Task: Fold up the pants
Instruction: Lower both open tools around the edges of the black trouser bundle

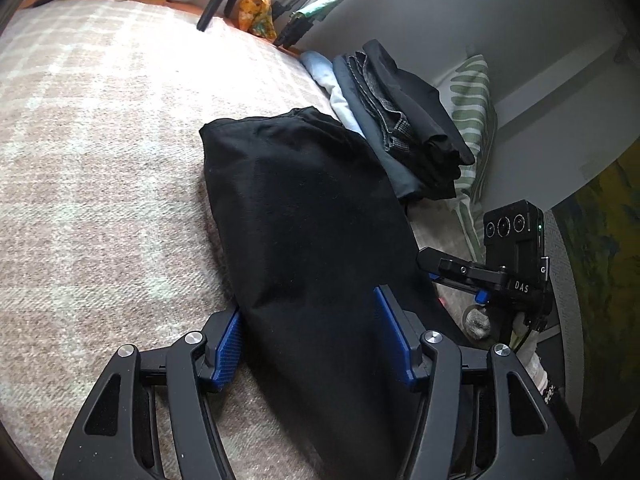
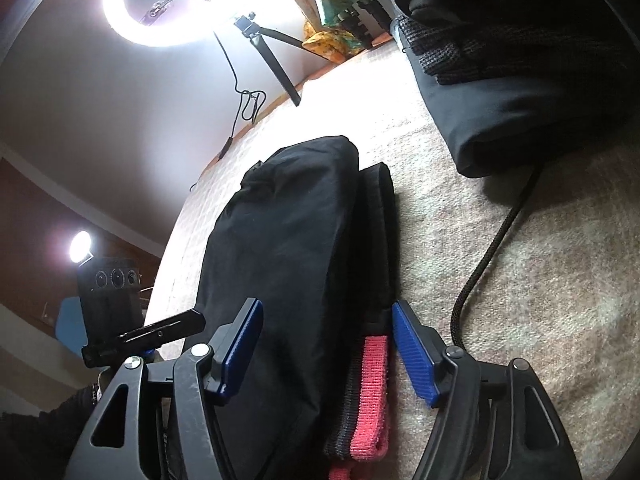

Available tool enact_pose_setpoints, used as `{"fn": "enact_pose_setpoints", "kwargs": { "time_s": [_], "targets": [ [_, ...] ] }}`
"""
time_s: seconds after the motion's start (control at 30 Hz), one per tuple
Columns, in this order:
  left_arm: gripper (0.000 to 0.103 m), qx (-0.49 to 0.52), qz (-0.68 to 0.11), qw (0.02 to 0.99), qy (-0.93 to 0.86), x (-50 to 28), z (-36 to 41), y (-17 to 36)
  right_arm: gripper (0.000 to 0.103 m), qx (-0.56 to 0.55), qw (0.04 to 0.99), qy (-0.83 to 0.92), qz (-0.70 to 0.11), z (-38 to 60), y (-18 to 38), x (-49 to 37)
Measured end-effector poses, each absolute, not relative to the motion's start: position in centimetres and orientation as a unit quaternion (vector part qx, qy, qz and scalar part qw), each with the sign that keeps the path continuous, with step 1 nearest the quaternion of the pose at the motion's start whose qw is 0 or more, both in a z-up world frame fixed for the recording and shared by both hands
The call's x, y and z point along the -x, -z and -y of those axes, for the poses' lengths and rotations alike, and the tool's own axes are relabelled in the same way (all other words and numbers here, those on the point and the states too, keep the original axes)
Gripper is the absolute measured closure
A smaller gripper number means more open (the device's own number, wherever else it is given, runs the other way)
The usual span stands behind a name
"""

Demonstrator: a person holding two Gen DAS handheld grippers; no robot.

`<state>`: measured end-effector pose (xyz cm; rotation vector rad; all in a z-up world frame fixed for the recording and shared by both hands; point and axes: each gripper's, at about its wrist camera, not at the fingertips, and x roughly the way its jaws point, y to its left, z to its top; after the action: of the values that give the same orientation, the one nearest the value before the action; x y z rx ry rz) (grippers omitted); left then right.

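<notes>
both claws, left claw (image 1: pixel 310 340) and right claw (image 2: pixel 326 344), gape astride black pants (image 1: pixel 304 208); only right view shows pink waistband (image 2: pixel 370 392).

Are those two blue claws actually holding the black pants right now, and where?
Neither. The left gripper and right gripper are both open, straddling the folded black pants without pinching them.

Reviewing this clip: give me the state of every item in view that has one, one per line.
black pants: folded into a long bundle, lying flat on the blanket
left gripper: open, fingers straddling the pants' near end
right gripper: open, fingers either side of the pants
red waistband: exposed along the pants' edge
clothes stack: folded, piled beside the pants
ring light: on
</notes>
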<state>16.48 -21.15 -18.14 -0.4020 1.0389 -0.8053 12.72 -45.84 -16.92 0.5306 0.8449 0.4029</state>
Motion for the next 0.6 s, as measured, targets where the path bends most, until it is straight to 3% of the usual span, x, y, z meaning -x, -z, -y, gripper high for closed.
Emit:
{"fn": "enact_pose_setpoints", "kwargs": {
  "time_s": [0.2, 0.43, 0.6],
  "targets": [
    [0.060, 0.182, -0.477, 0.772, 0.379, -16.6, 21.6, 18.4, 0.036, -0.259, 0.857, -0.202, -0.398, 45.6, 17.4, -12.7],
    [0.067, 0.178, -0.477, 0.770, 0.385, -16.7, 21.6, 18.5, 0.055, -0.251, 0.855, -0.206, -0.405, 45.6, 17.7, -12.6],
    [0.068, 0.178, -0.478, 0.768, 0.387, -16.8, 21.4, 18.5, 0.054, -0.262, 0.843, -0.215, -0.417, 46.6, 18.2, -12.4]
  ]
}}
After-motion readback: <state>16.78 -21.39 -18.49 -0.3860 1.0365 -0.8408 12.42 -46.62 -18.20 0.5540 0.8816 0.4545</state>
